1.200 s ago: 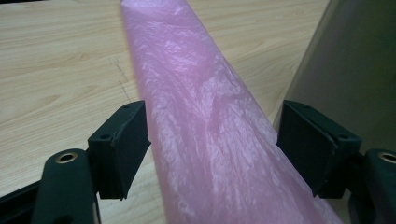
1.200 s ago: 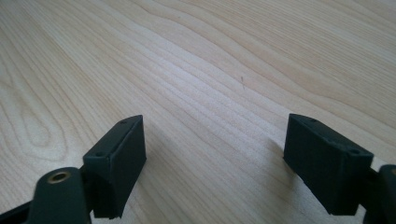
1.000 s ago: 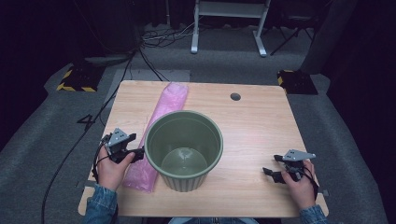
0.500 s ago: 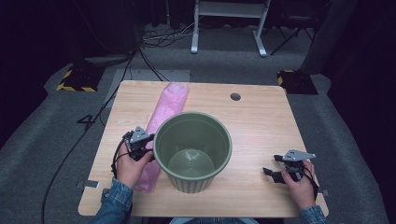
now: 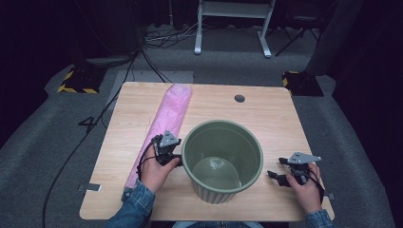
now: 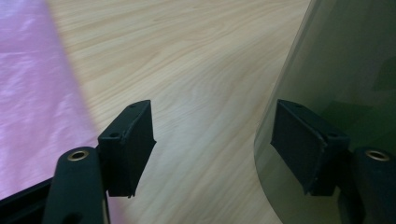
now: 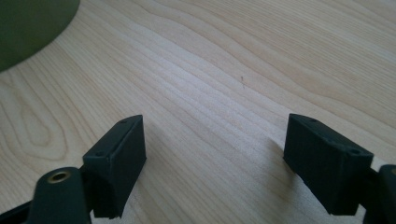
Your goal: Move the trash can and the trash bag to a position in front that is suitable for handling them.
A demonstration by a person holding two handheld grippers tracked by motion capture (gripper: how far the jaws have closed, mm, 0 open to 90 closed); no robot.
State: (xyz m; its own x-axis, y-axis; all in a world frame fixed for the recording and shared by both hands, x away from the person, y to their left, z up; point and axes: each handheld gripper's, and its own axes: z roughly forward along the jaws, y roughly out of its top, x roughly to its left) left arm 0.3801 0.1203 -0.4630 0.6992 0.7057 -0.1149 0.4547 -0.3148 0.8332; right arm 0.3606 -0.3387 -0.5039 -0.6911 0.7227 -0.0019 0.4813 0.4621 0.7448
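1. High view: your left gripper [image 5: 174, 154] sits right at the left side of the big round green plastic bucket [image 5: 222, 159], and your left hand [image 5: 157, 172] holds it from behind.
2. The bucket stands upright near the front middle of the light wooden table [image 5: 266, 118]. Its open top faces up.
3. The long pink plastic roll [image 5: 164, 124] lies flat on the left part of the table. It runs from the far edge toward you, just beside your left hand.
4. Left gripper view: your left gripper's jaws are wide apart and have just been opening. One jaw is against the green wall of the bucket [image 6: 341, 70]. Bare table shows between the jaws, and they squeeze nothing.
5. High view: your right gripper [image 5: 285, 172] rests low over the table, off to the right of the bucket and not touching it. Your right hand [image 5: 306, 190] holds it.
6. Right gripper view: the right gripper's jaws are wide apart too, with plain wood between them. A bit of the bucket [image 7: 28, 23] shows at the top left corner.
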